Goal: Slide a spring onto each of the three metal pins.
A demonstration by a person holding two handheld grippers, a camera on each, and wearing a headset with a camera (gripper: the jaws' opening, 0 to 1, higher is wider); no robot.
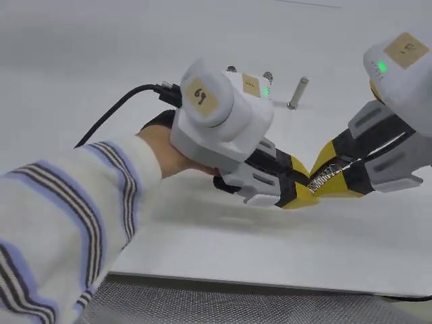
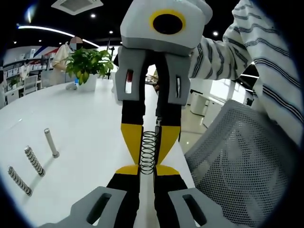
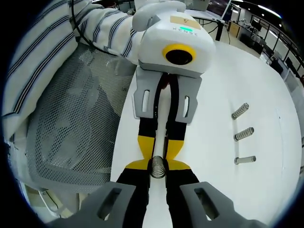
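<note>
While right gripper (image 1: 317, 181) fingers (image 1: 337, 154) are clamping the spring (image 1: 327, 176) and left gripper (image 1: 305, 186) fingers (image 1: 297, 169), hold indeterminate, are abutting it, mistimed release is risking ejection.

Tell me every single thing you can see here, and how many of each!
Loose metal coil spring: one, silver, pinched between the two gripper tips.
Metal pins wearing springs: two, silver, standing in a row on the table.
Bare metal pin: one, silver, at the end of that row.
White table: one, under everything.
Green potted plant: one, at the table's far end.
Grey mesh chair: one, beside the table edge.
Black cable: one, plugged into the left gripper.
Striped sleeve: white with dark stripes, on the person's arm.
Left gripper: one, grey, black and yellow, shut on the spring.
Right gripper: one, same colours, shut on the spring's other end.
</note>
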